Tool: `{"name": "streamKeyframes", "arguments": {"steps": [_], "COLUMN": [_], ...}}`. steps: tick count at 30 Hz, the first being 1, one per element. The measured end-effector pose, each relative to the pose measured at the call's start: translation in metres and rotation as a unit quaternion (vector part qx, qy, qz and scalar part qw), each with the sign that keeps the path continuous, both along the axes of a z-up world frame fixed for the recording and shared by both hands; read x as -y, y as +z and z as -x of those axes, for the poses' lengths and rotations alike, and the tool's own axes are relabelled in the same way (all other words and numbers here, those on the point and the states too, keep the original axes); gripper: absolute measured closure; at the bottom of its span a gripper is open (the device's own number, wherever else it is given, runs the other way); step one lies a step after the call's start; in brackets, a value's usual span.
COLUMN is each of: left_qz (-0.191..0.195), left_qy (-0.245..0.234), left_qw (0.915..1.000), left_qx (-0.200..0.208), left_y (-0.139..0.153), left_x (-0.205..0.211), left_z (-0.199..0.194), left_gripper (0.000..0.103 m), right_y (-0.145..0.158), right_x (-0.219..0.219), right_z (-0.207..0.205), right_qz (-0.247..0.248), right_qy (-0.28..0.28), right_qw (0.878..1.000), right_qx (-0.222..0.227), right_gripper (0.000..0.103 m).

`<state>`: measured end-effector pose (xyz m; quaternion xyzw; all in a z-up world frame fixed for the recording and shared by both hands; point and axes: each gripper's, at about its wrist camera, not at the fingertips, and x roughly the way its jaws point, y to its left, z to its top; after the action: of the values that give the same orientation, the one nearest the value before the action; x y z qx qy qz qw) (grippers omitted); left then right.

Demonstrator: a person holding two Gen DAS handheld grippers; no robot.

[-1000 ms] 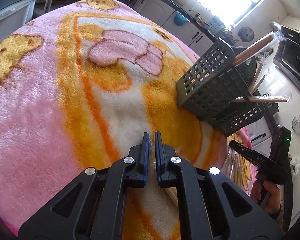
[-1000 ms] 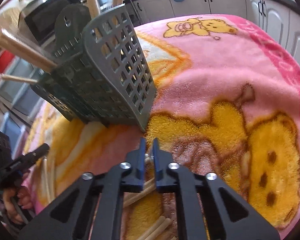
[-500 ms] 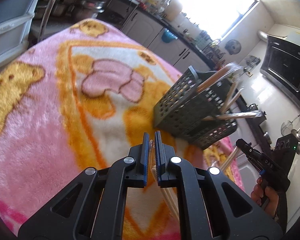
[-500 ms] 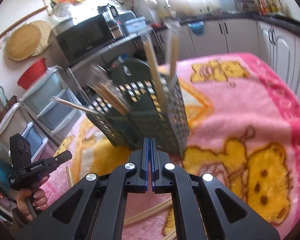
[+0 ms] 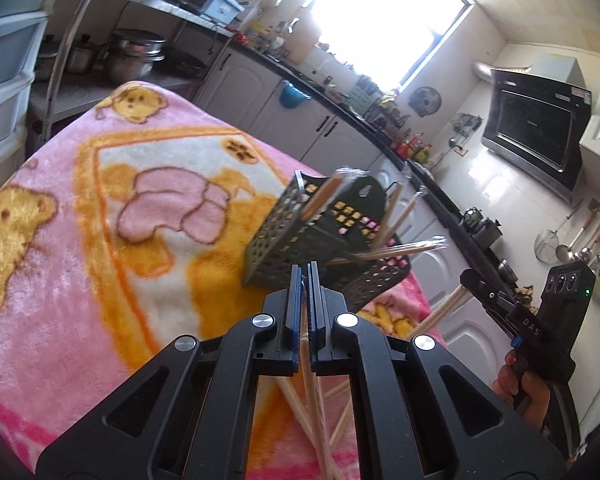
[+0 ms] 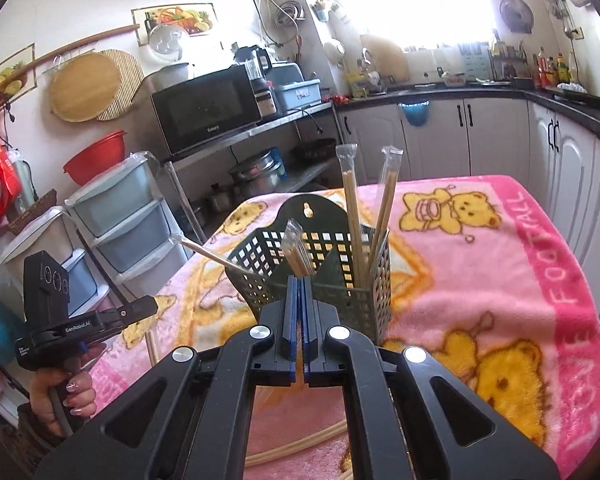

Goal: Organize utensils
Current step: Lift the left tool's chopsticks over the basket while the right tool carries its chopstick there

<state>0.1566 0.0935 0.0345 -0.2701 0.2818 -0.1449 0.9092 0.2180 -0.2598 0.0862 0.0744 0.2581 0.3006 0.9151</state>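
In the middle of my view stands the dark green holed plastic basket [image 6: 320, 276]. My left gripper [image 5: 305, 280] pinches thin wooden chopsticks [image 5: 314, 396]; my right gripper [image 6: 299, 292] is squeezed together, and whether it holds anything I cannot tell.

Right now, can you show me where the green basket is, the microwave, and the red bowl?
green basket [image 6: 342, 294]: right wrist view, on its mesh front wall.
microwave [image 6: 204, 110]: right wrist view, on its dark door.
red bowl [image 6: 94, 156]: right wrist view, on its outer side.
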Motion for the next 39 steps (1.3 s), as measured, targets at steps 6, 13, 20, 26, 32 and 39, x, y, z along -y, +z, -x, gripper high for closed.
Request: {"name": "streamKeyframes", "arguments": {"steps": [6,13,20,26,32,39], "left_qz": [0.0,-0.005,-0.015,-0.022,-0.029,-0.03], "left_qy": [-0.023,-0.049,-0.069,-0.079,-0.094,-0.104], "left_qw": [0.9995,0.9979,0.9956,0.9932,0.9894,0.9854], "left_qx": [0.02,0.042,0.062,0.083,0.107,0.131], "left_y": [0.014,0.032,0.046,0.062,0.079,0.097], "left_x": [0.015,0.032,0.048,0.057,0.065,0.075], "left_z": [0.003,0.003,0.0,-0.006,-0.014,-0.022], "left_gripper": [0.102,0.102,0.102,0.102,0.102,0.102], "right_y": [0.014,0.027,0.036,0.044,0.053,0.063], "right_x": [0.008,0.019,0.03,0.034,0.035,0.036], "right_z": [0.01,0.019,0.024,0.028,0.032,0.031], "right_qz": [-0.006,-0.012,-0.02,-0.021,-0.023,-0.028], "right_qy": [-0.007,-0.014,-0.022,-0.023,-0.022,-0.024], "right_qw": [1.0,0.999,0.998,0.997,0.996,0.995], "right_qx": [0.02,0.042,0.055,0.066,0.079,0.09], "right_gripper": [0.101,0.101,0.101,0.101,0.101,0.101]}}
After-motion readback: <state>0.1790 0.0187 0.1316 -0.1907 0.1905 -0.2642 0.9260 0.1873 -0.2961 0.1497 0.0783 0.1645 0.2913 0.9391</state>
